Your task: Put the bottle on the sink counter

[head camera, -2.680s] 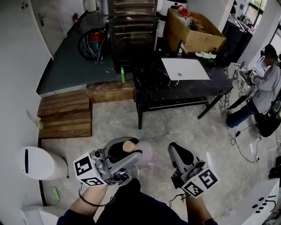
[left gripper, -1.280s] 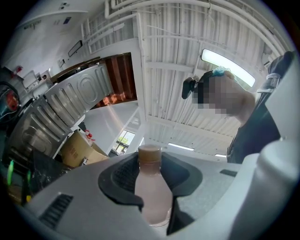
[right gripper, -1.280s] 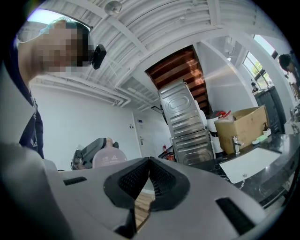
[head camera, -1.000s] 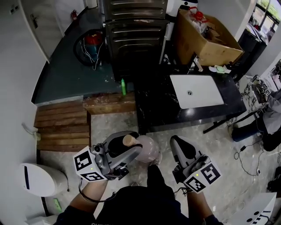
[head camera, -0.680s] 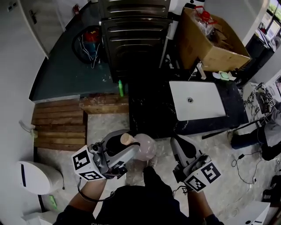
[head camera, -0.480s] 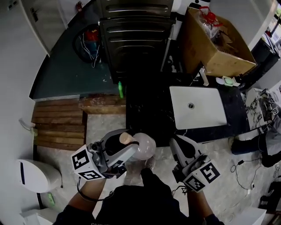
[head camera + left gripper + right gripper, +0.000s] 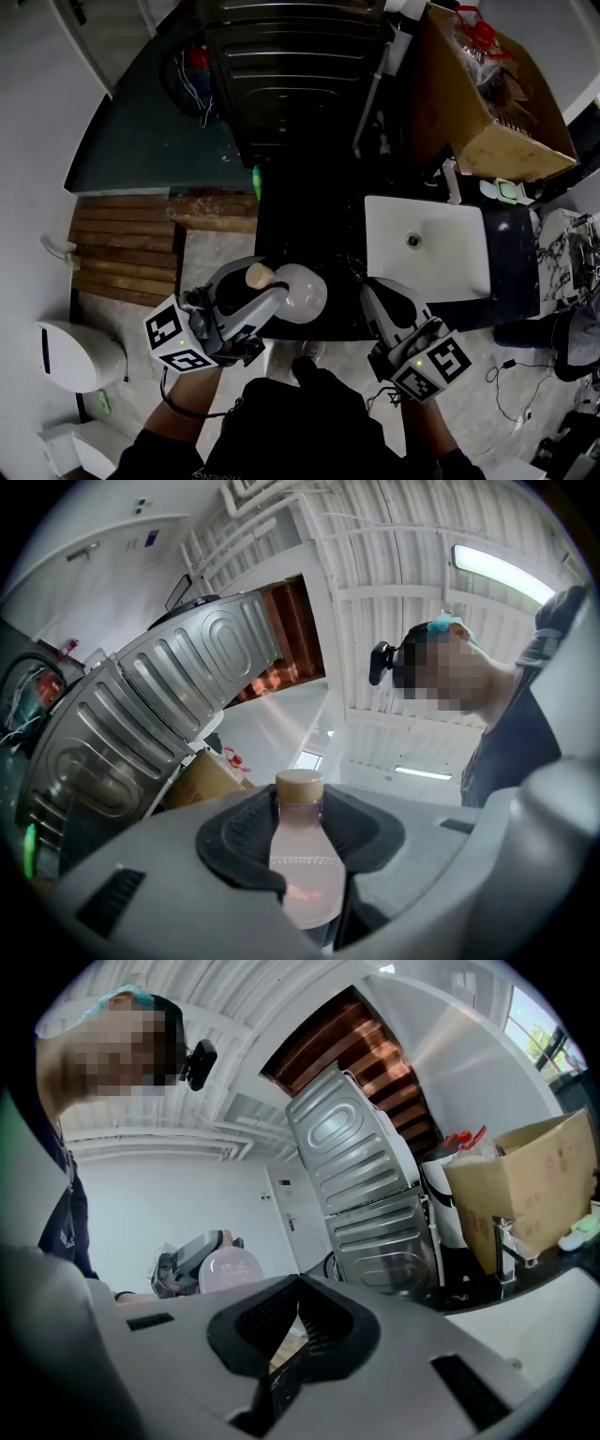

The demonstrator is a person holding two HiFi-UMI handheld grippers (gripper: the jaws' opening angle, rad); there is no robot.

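**Bottle in my left hand-held gripper, at the edge of the worktop**

My left hand-held gripper [image 7: 259, 289] is closed on the neck of the bottle [image 7: 300, 292]. The bottle is pink and round, with a tan cap [image 7: 298, 785]. In the left gripper view the black pads [image 7: 239, 832] sit on both sides of the neck, and the cap pokes up above them. From the head view the bottle hangs over the front edge of the black worktop [image 7: 309, 220], to the left of the white sink [image 7: 427, 248]. I cannot tell if it touches the worktop.

My right hand-held gripper [image 7: 375, 292] holds nothing, and its jaws are pressed together at the tips. It is near the bottle, at the front of the sink.

A tap [image 7: 452, 178] stands behind the sink, and a cardboard box [image 7: 502, 112] sits behind that. A big metal machine [image 7: 291, 66] stands behind the worktop.
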